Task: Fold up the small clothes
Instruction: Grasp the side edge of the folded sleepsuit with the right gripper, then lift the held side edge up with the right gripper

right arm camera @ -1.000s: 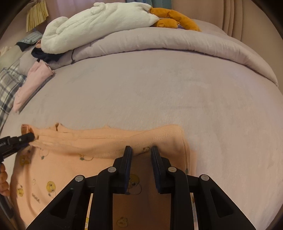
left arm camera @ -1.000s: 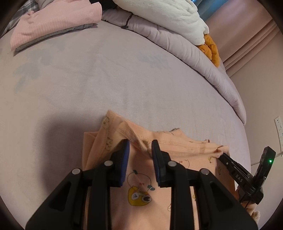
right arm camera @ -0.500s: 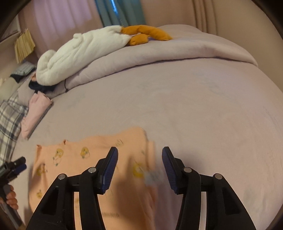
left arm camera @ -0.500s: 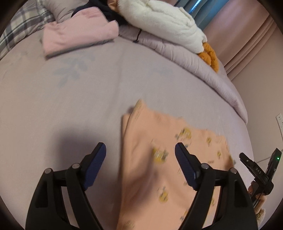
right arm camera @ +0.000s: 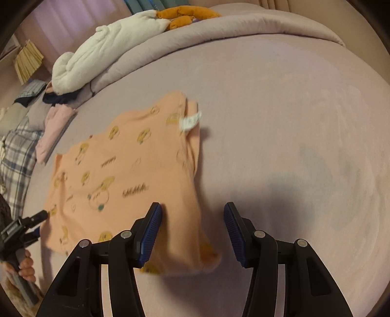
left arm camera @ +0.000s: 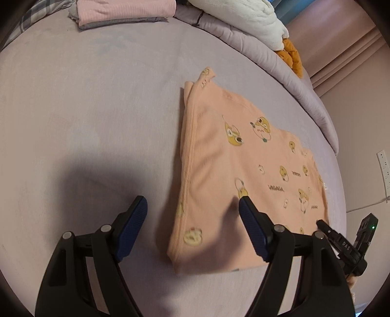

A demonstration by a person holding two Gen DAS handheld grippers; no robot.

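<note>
Lying folded on the lilac bed sheet [left arm camera: 92, 102]: one peach printed garment [left arm camera: 234, 175], both grippers off it.

Left gripper [left arm camera: 192, 209] jaws apart, having just been opening then eased in slightly; nothing clamped, the garment's near left edge lies below the gap, pads clear of the cloth. Right gripper [right arm camera: 192, 214] jaws apart, just opened, nothing gripped; its left finger sits over the garment's near right corner, right finger over bare sheet. White care label [right arm camera: 190, 122] shows at the garment's far right edge. Folded pink clothing [left arm camera: 124, 9] lies at the far left of the bed, well apart from the garment. White plush toy [right arm camera: 107, 51] rests on the rolled duvet [right arm camera: 243, 26] beyond. Right-wrist view is motion-blurred.
</note>
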